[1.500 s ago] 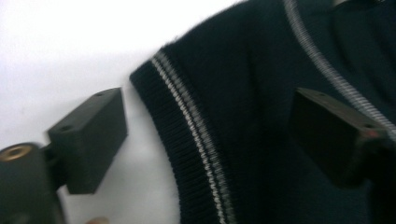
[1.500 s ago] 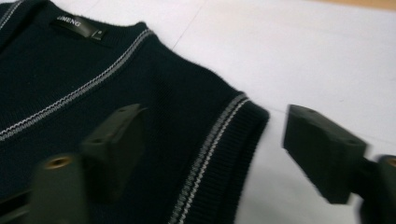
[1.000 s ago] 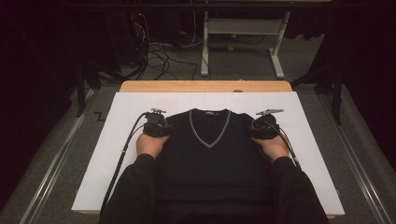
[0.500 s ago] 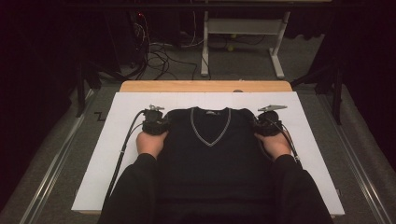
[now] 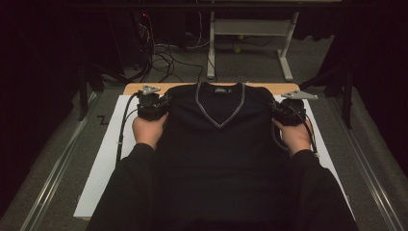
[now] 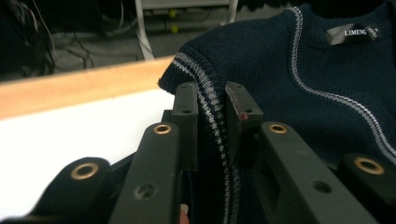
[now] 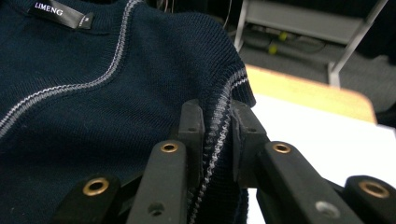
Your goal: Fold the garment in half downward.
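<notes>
Vest (image 5: 216, 144): dark knit, sleeveless, V-neck with grey trim, held spread above white sheet (image 5: 103, 159) on table (image 5: 130, 88). Long axis runs from person toward far edge; neck opening points away, hem nearest person. Left gripper (image 5: 161, 103): jaws narrow, just closed, pinching striped armhole edge at vest's left shoulder. Right gripper (image 5: 275, 109): same, clamped on right shoulder's armhole edge.

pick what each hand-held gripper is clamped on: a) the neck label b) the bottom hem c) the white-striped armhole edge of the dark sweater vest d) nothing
c: the left hand-held gripper and the right hand-held gripper each pinch a striped armhole edge of the sweater vest near the shoulder.
</notes>
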`<state>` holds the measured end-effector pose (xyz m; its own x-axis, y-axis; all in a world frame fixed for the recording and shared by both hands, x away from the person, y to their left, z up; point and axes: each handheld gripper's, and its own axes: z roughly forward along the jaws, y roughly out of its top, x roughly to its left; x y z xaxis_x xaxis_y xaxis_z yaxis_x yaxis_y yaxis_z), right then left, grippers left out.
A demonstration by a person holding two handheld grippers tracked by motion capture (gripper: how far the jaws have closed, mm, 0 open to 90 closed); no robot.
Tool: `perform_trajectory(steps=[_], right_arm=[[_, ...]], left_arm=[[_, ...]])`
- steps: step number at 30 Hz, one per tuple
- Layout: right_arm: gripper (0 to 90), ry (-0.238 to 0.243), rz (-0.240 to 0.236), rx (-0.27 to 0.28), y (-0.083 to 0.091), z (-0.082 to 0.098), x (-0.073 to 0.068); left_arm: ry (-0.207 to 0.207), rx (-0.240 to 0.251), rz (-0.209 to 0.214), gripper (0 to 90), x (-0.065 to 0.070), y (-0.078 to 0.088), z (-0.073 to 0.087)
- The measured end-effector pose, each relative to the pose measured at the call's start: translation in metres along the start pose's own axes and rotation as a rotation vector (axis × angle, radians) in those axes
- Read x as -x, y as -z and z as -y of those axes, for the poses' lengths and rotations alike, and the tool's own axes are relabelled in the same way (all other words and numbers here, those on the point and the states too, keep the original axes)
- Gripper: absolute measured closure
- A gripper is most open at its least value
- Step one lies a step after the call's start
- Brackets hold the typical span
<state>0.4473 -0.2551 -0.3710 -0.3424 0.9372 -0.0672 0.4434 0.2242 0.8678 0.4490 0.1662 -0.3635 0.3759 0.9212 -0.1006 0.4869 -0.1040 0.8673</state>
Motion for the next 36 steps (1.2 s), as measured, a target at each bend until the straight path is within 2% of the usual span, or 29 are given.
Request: perform_trajectory(steps=[2, 7, 9, 13, 16, 21, 24, 26, 32, 36], right_arm=[[78.1, 0.012, 0.013, 0.022, 0.004, -0.007, 0.0], [78.1, 0.032, 0.024, 0.069, 0.014, -0.027, -0.001], [78.1, 0.033, 0.031, 0.076, 0.017, -0.033, -0.001], [78.1, 0.037, 0.024, 0.083, 0.021, -0.036, -0.002], [78.1, 0.044, 0.016, 0.081, 0.024, -0.03, -0.004], [78.1, 0.008, -0.016, 0.081, 0.029, -0.01, -0.004], [78.1, 0.024, -0.025, 0.076, 0.033, 0.002, -0.009], [78.1, 0.045, -0.022, 0.075, 0.037, 0.01, -0.013], [78.0, 0.073, -0.028, 0.087, 0.054, 0.035, -0.021], [78.0, 0.063, -0.056, 0.111, 0.07, 0.049, -0.025]], left_arm=[[-0.016, 0.028, 0.002, 72.4, -0.001, 0.006, -0.008], [-0.026, 0.072, -0.002, 72.4, -0.002, 0.019, -0.025], [-0.033, 0.085, 0.003, 72.4, -0.001, 0.021, -0.026], [-0.042, 0.065, 0.013, 72.4, 0.0, 0.023, -0.021], [-0.03, 0.065, 0.03, 72.4, -0.001, 0.025, -0.012], [-0.019, 0.054, 0.067, 72.4, 0.005, 0.027, 0.01], [-0.025, 0.043, 0.077, 72.4, 0.007, 0.03, 0.023], [-0.009, 0.034, 0.09, 72.4, 0.007, 0.033, 0.031], [-0.025, 0.046, 0.124, 72.4, 0.014, 0.053, 0.052], [-0.034, 0.042, 0.151, 72.4, 0.018, 0.069, 0.069]])
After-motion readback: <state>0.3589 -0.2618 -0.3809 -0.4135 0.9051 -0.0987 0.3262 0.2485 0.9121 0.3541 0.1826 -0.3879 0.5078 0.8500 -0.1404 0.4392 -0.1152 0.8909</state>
